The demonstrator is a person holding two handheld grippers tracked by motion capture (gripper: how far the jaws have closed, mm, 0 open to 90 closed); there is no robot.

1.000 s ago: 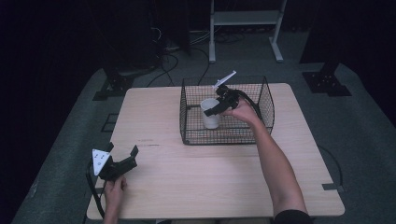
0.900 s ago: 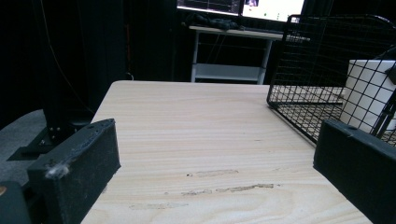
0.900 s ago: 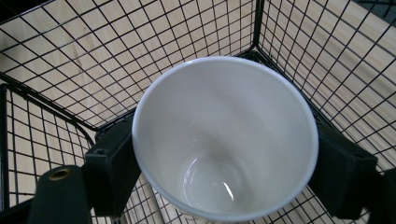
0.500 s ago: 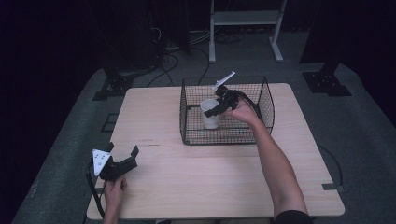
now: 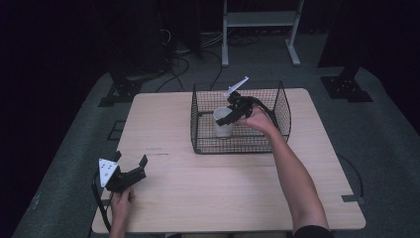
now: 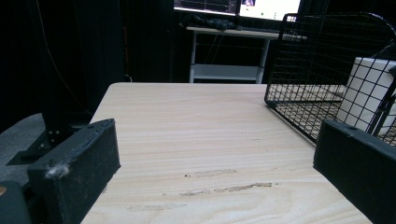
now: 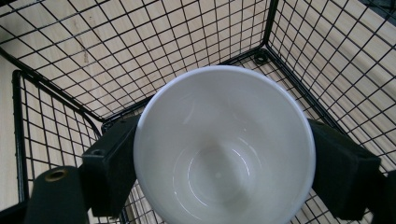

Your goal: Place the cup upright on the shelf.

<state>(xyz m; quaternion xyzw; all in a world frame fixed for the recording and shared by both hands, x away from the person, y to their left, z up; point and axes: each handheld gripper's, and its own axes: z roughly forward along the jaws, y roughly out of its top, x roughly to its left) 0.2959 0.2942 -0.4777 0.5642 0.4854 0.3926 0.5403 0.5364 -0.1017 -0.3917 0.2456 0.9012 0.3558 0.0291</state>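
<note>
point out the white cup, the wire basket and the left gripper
white cup [image 7: 224, 144], right gripper view, inner wall
wire basket [image 5: 282, 106], high view, right wall
left gripper [image 5: 130, 163], high view, midway between its fingertips

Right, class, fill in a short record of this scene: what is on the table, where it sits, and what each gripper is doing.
Surface: light wooden table
Container: black wire basket, at the table's far side
Contents: white ceramic cup, upright inside the basket
Right gripper: reaching into the basket, fingers against both sides of the cup, just been opening
Left gripper: near the table's front left corner, fingers apart, nothing between them
</note>
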